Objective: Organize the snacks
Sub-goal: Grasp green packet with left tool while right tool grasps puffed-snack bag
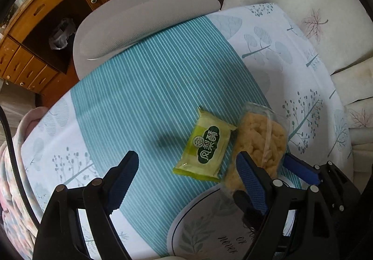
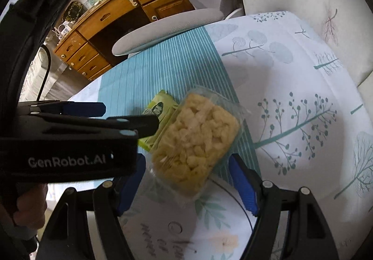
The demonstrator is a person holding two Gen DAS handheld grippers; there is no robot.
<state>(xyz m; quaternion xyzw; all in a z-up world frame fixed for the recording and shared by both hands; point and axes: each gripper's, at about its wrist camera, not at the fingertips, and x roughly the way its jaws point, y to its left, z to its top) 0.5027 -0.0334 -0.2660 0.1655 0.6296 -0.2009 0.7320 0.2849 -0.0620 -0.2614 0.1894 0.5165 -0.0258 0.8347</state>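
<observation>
Two snack packs lie touching on the striped cloth of the bench [image 1: 144,87], the green packet [image 1: 205,147] at 9 o'clock of the clear pack of yellow puffs [image 2: 195,141], both the left gripper's [image 1: 188,176] and right gripper's [image 2: 186,180] jaws wide, gripping nothing.

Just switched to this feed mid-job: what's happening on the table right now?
A person holds two grippers over two snacks on the tablecloth. The left gripper, open, hangs above the green packet. The right gripper, open, straddles the clear pack of yellow puffs without pressing it. The puff pack's near end overlaps a round plate. Nothing is lifted.
</observation>
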